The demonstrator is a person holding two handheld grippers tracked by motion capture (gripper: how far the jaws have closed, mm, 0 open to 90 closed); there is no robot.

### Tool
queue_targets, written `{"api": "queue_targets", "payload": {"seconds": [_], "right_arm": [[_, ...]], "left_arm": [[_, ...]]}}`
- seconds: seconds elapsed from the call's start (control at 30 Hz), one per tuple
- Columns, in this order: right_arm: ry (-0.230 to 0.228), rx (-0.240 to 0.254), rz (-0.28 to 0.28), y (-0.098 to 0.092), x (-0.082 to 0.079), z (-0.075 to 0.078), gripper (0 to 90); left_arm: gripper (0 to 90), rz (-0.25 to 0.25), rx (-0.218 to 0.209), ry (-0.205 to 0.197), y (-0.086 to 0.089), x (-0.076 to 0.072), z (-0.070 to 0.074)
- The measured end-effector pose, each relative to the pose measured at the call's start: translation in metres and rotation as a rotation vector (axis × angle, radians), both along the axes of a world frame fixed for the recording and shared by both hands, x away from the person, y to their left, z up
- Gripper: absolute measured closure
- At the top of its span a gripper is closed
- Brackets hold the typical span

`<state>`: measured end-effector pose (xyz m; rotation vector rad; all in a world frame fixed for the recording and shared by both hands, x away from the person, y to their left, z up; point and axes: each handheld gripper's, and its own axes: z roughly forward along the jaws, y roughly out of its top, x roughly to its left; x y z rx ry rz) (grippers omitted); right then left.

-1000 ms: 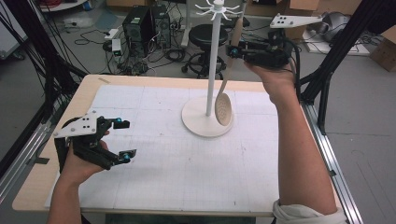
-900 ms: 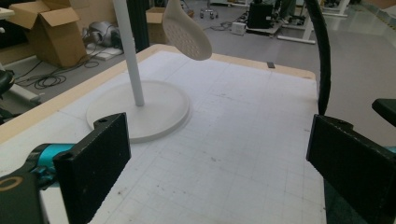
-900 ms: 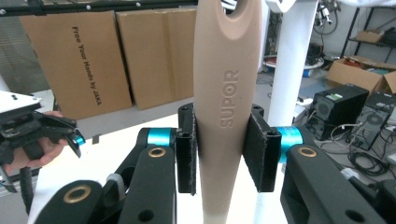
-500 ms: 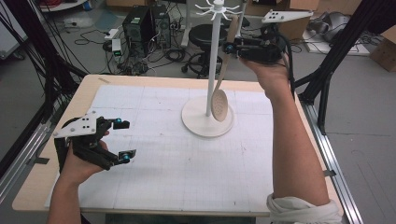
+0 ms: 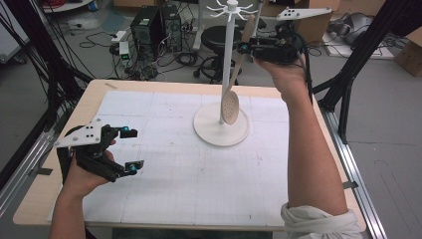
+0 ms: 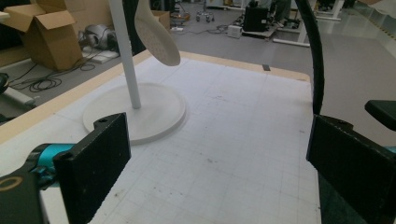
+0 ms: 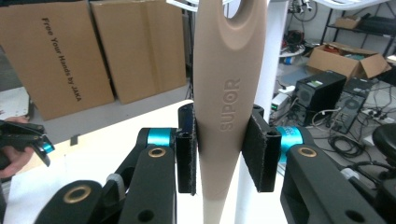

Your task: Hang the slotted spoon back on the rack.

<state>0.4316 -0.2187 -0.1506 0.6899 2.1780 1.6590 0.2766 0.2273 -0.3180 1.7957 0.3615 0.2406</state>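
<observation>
Grey concrete floor point(image 5: 388, 124) all round, strewn with black cables point(image 5: 94, 47). 2 dark computer towers point(image 5: 154, 25) stand on it beyond the far table edge, a black stool point(image 5: 216, 37) just beside them. Black frame struts point(image 5: 356, 74) rise at the right, more at the left. Cardboard boxes point(image 7: 60, 56) lean against the back (1 printed "Free Your Hands by JAKA"); an open box point(image 6: 44, 35) sits near cables. Light even, no hard shadows.

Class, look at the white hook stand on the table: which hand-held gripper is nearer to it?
Right. The right hand-held gripper holds a slotted spoon up beside the hook stand; the left hand-held gripper sits open near the table's front left.
</observation>
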Motion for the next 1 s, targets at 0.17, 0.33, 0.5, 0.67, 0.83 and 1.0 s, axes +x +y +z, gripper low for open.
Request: {"api": "queue_targets", "payload": {"seconds": [0.17,0.33,0.5,0.67,0.83,1.0], "right_arm": [[0.004,0.002,-0.012,-0.004,0.001,0.000,68.4],[0.006,0.004,-0.023,-0.007,0.000,0.001,68.4],[0.007,0.007,-0.027,-0.009,0.001,0.000,68.4],[0.008,0.009,-0.032,-0.012,0.001,-0.001,68.3],[0.007,0.011,-0.041,-0.015,0.003,-0.002,68.4],[0.014,0.004,-0.041,-0.014,0.005,-0.003,68.4]], "left_arm": [[6.9,-0.001,-0.002,-0.001,0.001,0.000,0.000],[7.0,-0.002,-0.002,0.000,0.000,0.000,0.000],[6.9,-0.002,-0.002,-0.003,0.000,0.000,0.000],[6.9,-0.004,-0.002,-0.006,0.001,0.000,0.000],[6.9,-0.001,0.003,-0.004,0.000,0.000,0.000],[6.9,0.005,-0.004,-0.010,0.001,0.000,0.001]]}}
